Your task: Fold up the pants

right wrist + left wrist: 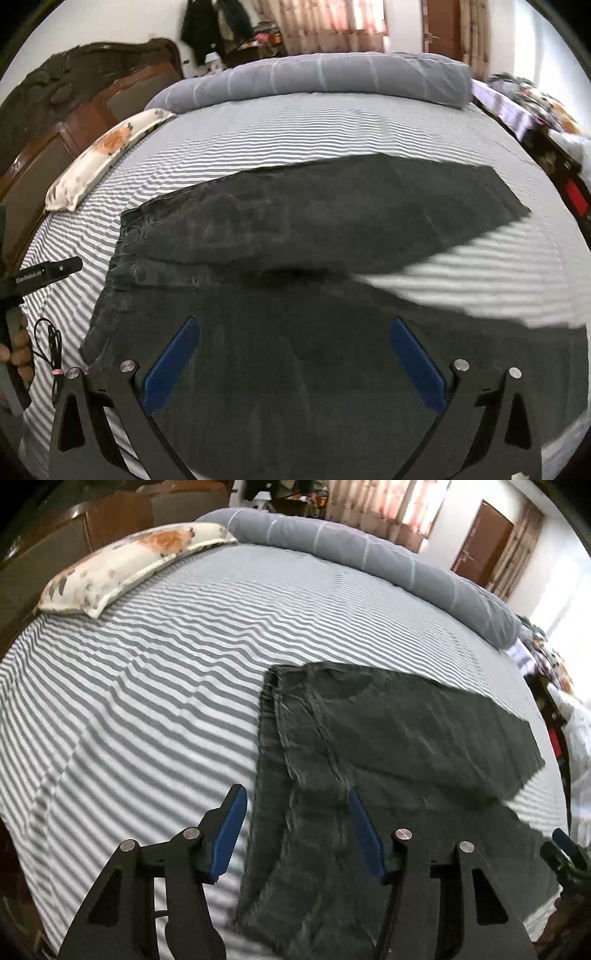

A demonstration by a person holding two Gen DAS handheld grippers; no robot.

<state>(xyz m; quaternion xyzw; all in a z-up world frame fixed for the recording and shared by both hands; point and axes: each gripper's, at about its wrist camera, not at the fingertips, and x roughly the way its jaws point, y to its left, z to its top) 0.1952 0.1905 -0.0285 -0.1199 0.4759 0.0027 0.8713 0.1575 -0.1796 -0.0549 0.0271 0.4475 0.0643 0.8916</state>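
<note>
Dark grey pants [369, 746] lie spread flat on the striped bed sheet [147, 672], waistband to the left, the two legs running right and parting in a V. In the right wrist view the pants [314, 221] fill the middle. My left gripper [295, 797] is open and empty, hovering over the waistband's near edge. My right gripper [295, 328] is open wide and empty, hovering above the near leg. Part of the right gripper shows at the left wrist view's right edge [565, 845]. The left gripper's body shows at the right wrist view's left edge [44, 275].
A floral pillow [122, 565] lies at the bed's far left by the wooden headboard [74, 110]. A rolled grey blanket [369, 557] runs along the far edge. A black cable [51, 343] lies on the sheet at near left. Cluttered furniture [554, 147] stands right of the bed.
</note>
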